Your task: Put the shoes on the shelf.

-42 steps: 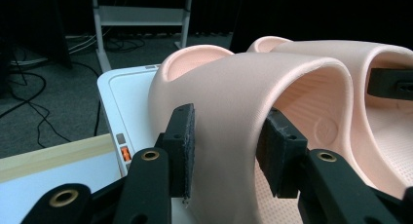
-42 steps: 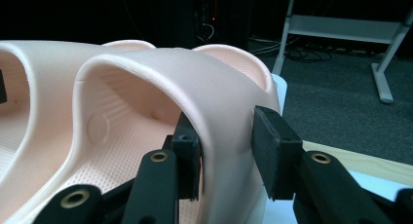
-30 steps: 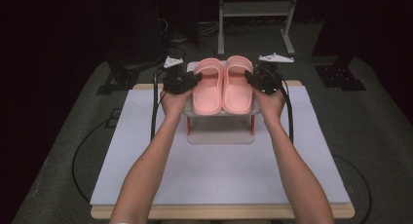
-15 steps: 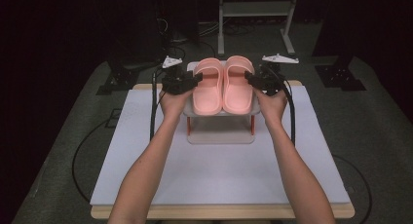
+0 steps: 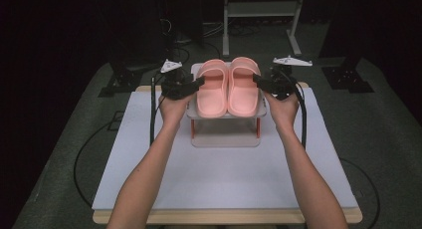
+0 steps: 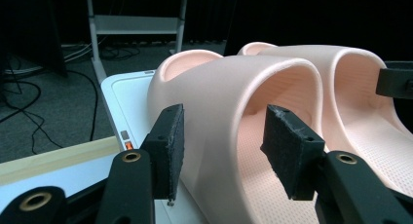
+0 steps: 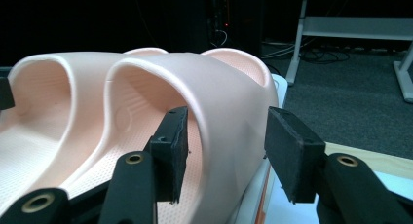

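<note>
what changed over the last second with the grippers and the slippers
Both grippers have just been opening: the left gripper around the left slipper's strap wall, the right gripper around the right slipper's, pads now off. Slippers, rack and hands stayed put.

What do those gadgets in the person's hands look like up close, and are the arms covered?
Both forearms are bare, no sleeves in view. The left gripper and right gripper are black, each topped by a grey three-cornered plate and trailing a black cable. Their jaws carry brass-coloured rivets and end in flat, rough black pads.
</note>
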